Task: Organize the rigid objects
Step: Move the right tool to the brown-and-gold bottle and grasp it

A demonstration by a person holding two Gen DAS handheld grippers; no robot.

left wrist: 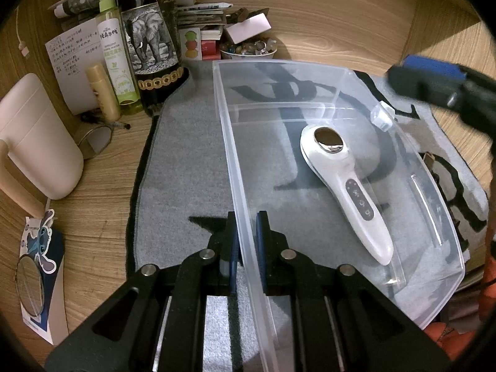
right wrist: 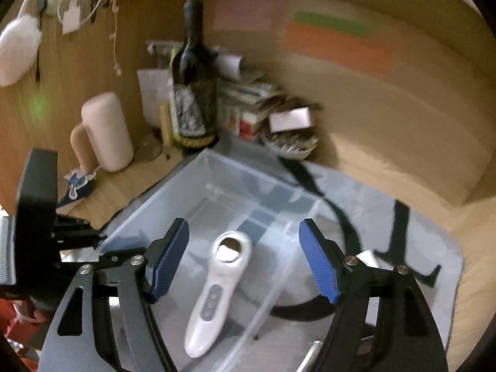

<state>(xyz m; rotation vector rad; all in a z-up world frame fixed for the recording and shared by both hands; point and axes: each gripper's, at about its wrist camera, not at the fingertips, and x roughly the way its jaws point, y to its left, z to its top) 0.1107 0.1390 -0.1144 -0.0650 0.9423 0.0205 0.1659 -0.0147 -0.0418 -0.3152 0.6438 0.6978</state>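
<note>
A clear plastic bin (left wrist: 279,93) stands on a grey mat (left wrist: 186,170). Inside it lies a white handheld device (left wrist: 344,186) with a round metal head and a row of buttons. My left gripper (left wrist: 247,241) is shut on the bin's near left wall, one blue pad on each side. My right gripper (right wrist: 245,260) hangs open above the bin (right wrist: 173,204), and the device (right wrist: 217,288) lies free below the gap between its fingers. In the left wrist view the right gripper (left wrist: 434,83) is a blur beyond the bin's far right edge.
Against the wooden back wall stand a dark wine bottle (left wrist: 148,40), a green spray bottle (left wrist: 113,55), a yellow tube (left wrist: 102,93), stacked papers and a bowl of stones (left wrist: 251,49). A pink jug (left wrist: 37,142), glasses (left wrist: 96,136) and a small mirror (left wrist: 29,288) lie left. A small clear cap (left wrist: 383,116) sits at the bin's rim.
</note>
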